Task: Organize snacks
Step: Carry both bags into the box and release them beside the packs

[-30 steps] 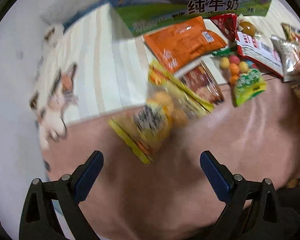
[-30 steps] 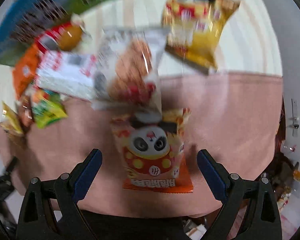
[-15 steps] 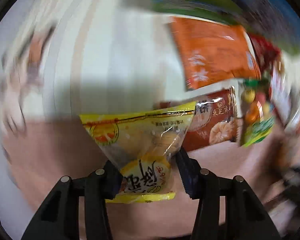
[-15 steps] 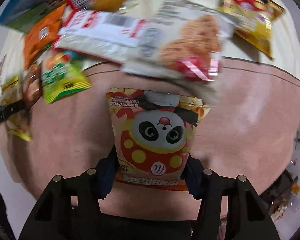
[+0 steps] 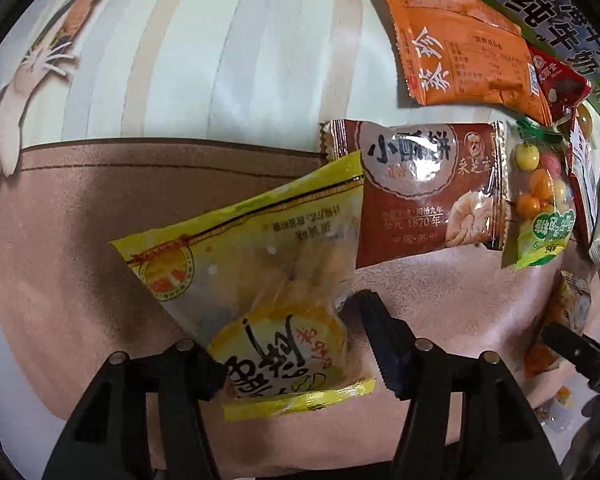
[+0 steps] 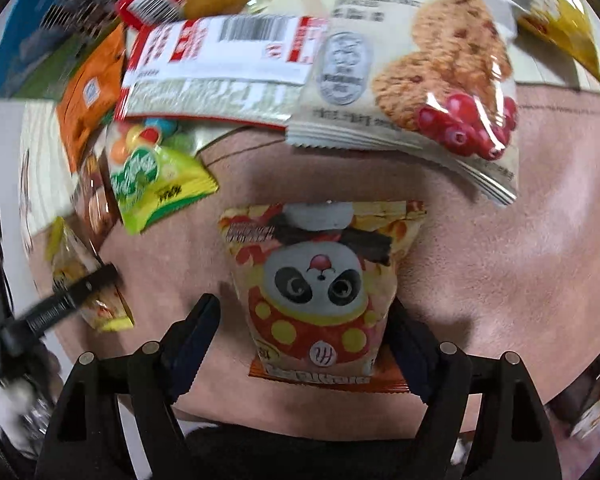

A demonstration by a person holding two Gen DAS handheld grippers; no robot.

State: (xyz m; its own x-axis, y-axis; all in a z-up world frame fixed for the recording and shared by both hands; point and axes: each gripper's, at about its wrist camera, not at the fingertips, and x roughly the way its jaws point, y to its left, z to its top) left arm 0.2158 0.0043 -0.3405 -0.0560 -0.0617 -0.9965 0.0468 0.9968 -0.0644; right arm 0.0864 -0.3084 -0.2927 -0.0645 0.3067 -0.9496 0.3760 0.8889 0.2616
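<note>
A yellow snack packet (image 5: 260,264) lies on the pink-brown cloth (image 5: 80,240) between the fingers of my left gripper (image 5: 288,340). The jaws are opening: the left finger still touches the packet, the right one stands just off its edge. A panda-print packet (image 6: 320,280) lies flat between the fingers of my right gripper (image 6: 304,308). Those jaws are opening too, with a clear gap on the left side. The left gripper's finger (image 6: 80,288) shows at the right wrist view's left edge, over the yellow packet (image 6: 72,264).
Beyond the yellow packet lie a brown pastry packet (image 5: 420,192), an orange packet (image 5: 460,48), a green candy bag (image 5: 540,208) and a milk box (image 5: 560,12). A cookie packet (image 6: 420,72), a white-red packet (image 6: 220,60) and a yellow bag (image 6: 560,8) lie above the panda packet. Striped cloth (image 5: 220,60) lies at the left.
Both grippers came down over their packets and closed on them half a second ago. Both pairs of jaws now stand wider. The left wrist view has rolled.
</note>
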